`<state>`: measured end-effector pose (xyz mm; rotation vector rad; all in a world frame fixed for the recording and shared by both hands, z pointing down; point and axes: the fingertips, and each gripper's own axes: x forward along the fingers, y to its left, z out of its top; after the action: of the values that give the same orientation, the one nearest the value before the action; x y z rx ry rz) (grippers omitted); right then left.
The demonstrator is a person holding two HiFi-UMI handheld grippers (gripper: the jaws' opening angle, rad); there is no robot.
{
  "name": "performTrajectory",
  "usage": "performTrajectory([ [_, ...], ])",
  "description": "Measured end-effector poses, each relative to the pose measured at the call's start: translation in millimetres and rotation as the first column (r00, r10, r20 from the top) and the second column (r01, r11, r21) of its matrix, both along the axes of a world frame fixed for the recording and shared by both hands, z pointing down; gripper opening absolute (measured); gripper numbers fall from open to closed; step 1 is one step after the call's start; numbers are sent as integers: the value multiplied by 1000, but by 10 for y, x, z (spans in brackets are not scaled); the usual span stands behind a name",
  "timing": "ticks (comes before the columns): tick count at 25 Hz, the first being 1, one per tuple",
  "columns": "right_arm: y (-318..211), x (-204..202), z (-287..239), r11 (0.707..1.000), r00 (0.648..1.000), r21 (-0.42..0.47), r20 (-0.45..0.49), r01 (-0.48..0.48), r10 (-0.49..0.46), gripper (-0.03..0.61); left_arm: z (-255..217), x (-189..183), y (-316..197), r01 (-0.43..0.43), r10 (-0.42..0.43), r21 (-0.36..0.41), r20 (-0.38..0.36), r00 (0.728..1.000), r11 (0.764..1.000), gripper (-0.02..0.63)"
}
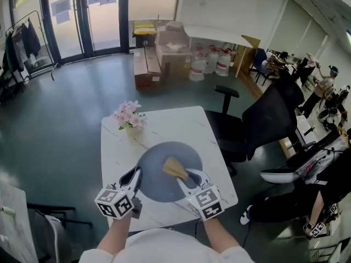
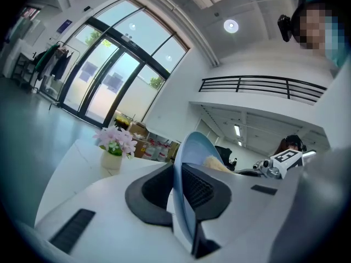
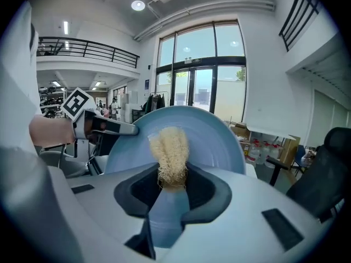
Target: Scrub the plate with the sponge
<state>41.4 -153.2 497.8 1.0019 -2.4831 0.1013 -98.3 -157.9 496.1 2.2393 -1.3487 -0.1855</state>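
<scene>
Head view: a round blue-grey plate (image 1: 159,182) is seen over the near part of the white marbled tabletop (image 1: 164,127), between the two grippers. Whether the plate rests on the tabletop or is held clear of it cannot be told.

Left gripper (image 1: 134,175): its jaws are closed on the plate's left rim. In the left gripper view the rim is seen edge-on, clamped between the two dark pads (image 2: 200,186).

Right gripper (image 1: 190,176): its jaws are closed on the near end of a tan, fibrous sponge (image 1: 175,167). In the right gripper view the sponge (image 3: 171,149) stands up from between the pads, and its far end lies against the plate's face (image 3: 216,138), roughly at the centre. The plate's face is turned towards this gripper. The left gripper's body and marker cube are seen at the plate's left edge in the same view.

Surroundings: a small pot of pink flowers (image 1: 129,116) stands at the far left of the tabletop, well apart from the plate. A black office chair (image 1: 258,122) is noted just to the right of the tabletop. Cardboard boxes (image 1: 147,64) are stacked on the floor beyond it, near the glass doors.
</scene>
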Motion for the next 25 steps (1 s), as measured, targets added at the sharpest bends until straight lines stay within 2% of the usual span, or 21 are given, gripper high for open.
performTrajectory([
  [4,-21,228,103,998,998,-24,-5,-64,64,118,-16,-116,-84,35,-35,0,-23,999,999,45],
  [7,85,257,245,997,998,-58,-7,-56,56,120,-34,-175,-154,58,-57,4,-34,998,998,45],
  [13,424,-178,480,987,994,-124,-17,103,-106,118,-16,-113,-216,45,-45,7,-25,999,999,44],
  [18,329,-490,322,982,985,-81,-7,173,-174,120,34,113,-140,-18,18,6,19,1000,1000,44],
  [21,115,-435,142,989,989,-36,-2,145,-145,120,89,212,-68,-48,48,-7,24,999,999,44],
  [25,-191,-113,-31,999,999,15,20,32,-32,120,171,246,-19,-63,63,-32,-2,998,997,44],
])
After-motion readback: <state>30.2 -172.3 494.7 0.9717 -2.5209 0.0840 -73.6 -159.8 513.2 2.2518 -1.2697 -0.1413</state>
